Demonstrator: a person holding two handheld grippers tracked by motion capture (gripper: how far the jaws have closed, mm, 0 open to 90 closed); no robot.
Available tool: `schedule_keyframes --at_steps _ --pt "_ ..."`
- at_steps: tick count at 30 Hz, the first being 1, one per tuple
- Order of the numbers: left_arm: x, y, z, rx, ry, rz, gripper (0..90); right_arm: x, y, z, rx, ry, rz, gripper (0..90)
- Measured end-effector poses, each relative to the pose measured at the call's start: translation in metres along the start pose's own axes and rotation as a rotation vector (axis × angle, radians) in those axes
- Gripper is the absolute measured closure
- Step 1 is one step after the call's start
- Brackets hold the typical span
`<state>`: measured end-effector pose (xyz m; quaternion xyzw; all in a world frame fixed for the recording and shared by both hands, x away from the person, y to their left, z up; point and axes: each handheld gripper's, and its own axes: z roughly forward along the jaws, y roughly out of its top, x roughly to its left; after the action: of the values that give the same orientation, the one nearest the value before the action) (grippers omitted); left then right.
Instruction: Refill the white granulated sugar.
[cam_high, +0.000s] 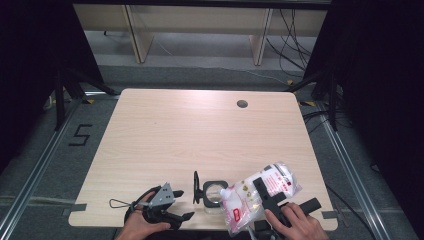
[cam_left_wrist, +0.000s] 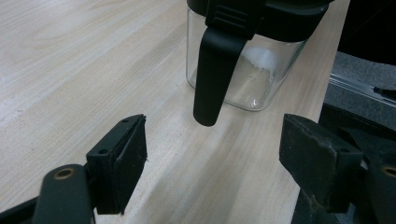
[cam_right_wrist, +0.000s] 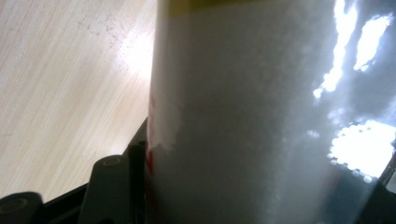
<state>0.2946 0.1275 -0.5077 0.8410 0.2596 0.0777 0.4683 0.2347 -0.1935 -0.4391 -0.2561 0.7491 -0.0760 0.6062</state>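
Pale wooden table (cam_high: 200, 135) on grey floor (cam_high: 200, 75) (black curtains (cam_high: 380, 75) flanking).

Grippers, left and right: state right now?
Left gripper: open, nothing between the jaws, aimed at the glass jar.
Right gripper: closed on the plastic bag of white granules, tilted towards the jar.

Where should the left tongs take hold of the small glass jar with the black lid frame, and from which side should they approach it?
Probably the clear square body of the glass jar, below the black rim, approached level from the side the open left tongs already face. Its flat walls suit the pads; the hanging black latch would likely swing.
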Motion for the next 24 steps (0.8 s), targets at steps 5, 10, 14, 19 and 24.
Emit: schedule_keyframes --at_steps 5,10,14,19,24 --pt "0.0 0.0002 -0.0006 0.006 0.003 0.006 22.9 0.0003 0.0021 0.0015 -0.006 0.0 -0.054 43.3" --pt "0.0004 0.0004 -0.0009 0.009 -0.001 0.006 22.9 -0.0003 0.0016 0.0005 -0.012 -0.006 -0.043 43.4" --pt "0.0001 0.0004 -0.0011 0.012 0.003 0.008 22.9 -0.0017 0.0002 -0.0007 0.006 -0.006 -0.069 43.6" --pt "0.0004 0.0004 -0.001 0.01 -0.002 0.008 22.9 0.0002 -0.0006 0.0 -0.015 -0.003 -0.021 43.8" --pt "0.0009 0.0004 -0.0018 0.013 0.004 0.014 22.9 0.0054 -0.0067 0.0038 -0.087 -0.019 0.082 43.9"
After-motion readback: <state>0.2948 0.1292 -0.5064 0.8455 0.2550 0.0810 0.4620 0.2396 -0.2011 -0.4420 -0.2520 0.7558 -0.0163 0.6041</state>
